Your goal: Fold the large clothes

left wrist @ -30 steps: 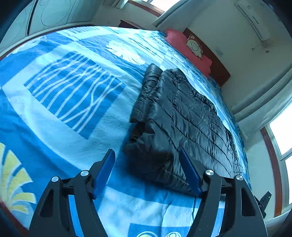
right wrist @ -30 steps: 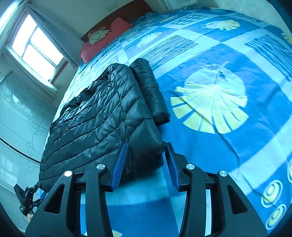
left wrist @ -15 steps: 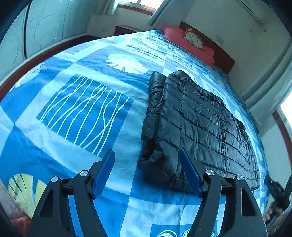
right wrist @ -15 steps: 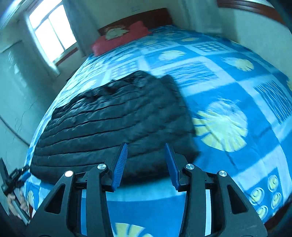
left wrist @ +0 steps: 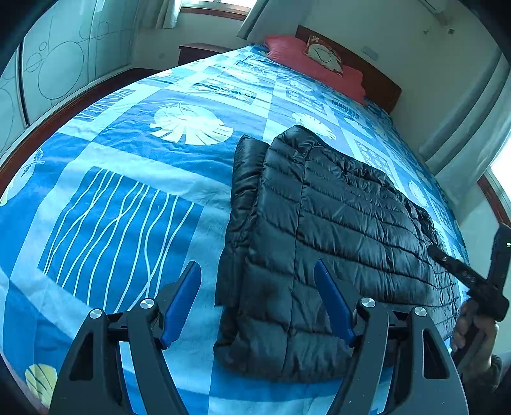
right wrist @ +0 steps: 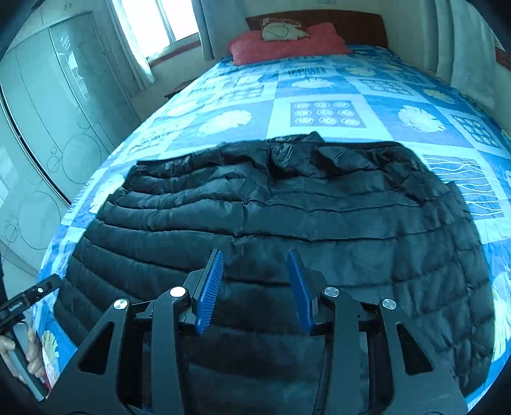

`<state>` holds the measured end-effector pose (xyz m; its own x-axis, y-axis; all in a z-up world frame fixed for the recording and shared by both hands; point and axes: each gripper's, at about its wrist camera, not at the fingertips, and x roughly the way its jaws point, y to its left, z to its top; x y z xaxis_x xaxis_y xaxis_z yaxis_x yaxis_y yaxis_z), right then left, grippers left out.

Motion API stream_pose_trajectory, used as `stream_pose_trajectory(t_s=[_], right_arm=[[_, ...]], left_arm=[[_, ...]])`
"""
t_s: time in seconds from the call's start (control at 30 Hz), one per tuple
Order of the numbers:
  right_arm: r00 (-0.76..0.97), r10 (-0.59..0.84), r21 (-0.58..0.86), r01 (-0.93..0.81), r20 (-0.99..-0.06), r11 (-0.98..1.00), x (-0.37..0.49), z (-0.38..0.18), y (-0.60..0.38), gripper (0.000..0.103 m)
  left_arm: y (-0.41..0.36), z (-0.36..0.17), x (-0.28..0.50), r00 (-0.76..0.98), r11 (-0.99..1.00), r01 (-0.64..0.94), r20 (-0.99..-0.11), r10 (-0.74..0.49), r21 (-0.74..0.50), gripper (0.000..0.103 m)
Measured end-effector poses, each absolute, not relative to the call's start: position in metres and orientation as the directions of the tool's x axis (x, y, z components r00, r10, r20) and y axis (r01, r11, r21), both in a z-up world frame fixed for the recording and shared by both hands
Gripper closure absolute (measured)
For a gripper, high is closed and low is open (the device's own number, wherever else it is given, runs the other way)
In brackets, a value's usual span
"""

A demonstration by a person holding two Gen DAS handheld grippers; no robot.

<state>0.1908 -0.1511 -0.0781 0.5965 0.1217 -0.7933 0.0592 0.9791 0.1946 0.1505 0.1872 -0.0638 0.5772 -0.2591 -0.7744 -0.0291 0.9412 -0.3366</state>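
A black quilted puffer jacket [left wrist: 335,223] lies folded flat on the blue patterned bedspread [left wrist: 127,198], with one sleeve doubled along its left side. My left gripper [left wrist: 257,271] hovers open above the jacket's near left corner, pinching nothing. In the right wrist view the jacket [right wrist: 287,204] spreads wide across the bed. My right gripper [right wrist: 255,257] hangs open over the middle of its near edge, its blue pads apart and clear of the fabric. A hand [left wrist: 472,332] at the right edge holds the right gripper.
Red pillows [right wrist: 287,44] lie against the wooden headboard [right wrist: 351,22] at the far end. A glass-fronted wardrobe [right wrist: 48,127] stands along the left side, a window with curtains [right wrist: 153,28] beyond it. A dark bedside table [left wrist: 198,52] stands beside the bed's far end.
My right gripper swept sideways from the jacket's near corner to over the middle of its near edge, rolling as it went. My left gripper drew back slightly and rolled. Both stayed open.
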Motion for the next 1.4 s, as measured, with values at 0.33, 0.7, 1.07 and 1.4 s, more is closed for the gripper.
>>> stream_pose_trajectory(t_s=[0.33, 0.7, 1.07, 1.4], right_arm=[[0.547, 0.129, 0.201, 0.073, -0.827, 0.977, 0.201, -0.121, -0.15, 0.061], [0.571, 0.103, 0.171, 0.065, -0.814, 0.983, 0.197, -0.122, -0.147, 0.061], [0.578, 0.081, 0.141, 0.06, -0.812, 0.988, 0.196, -0.128, -0.14, 0.061], [0.621, 0.112, 0.195, 0.066, -0.775, 0.979, 0.166, -0.092, -0.164, 0.06]], left_arm=[[0.185, -0.078, 0.193, 0.519, 0.932, 0.004, -0.796, -0.311, -0.362, 0.027], [0.182, -0.121, 0.239, 0.352, 0.879, 0.051, -0.815, -0.46, -0.474, 0.033], [0.167, -0.068, 0.223, 0.403, 0.855, 0.142, -0.759, -0.511, -0.499, 0.079], [0.078, 0.039, 0.196, 0.495, 0.858, 0.32, -0.701, -0.513, -0.402, 0.08]])
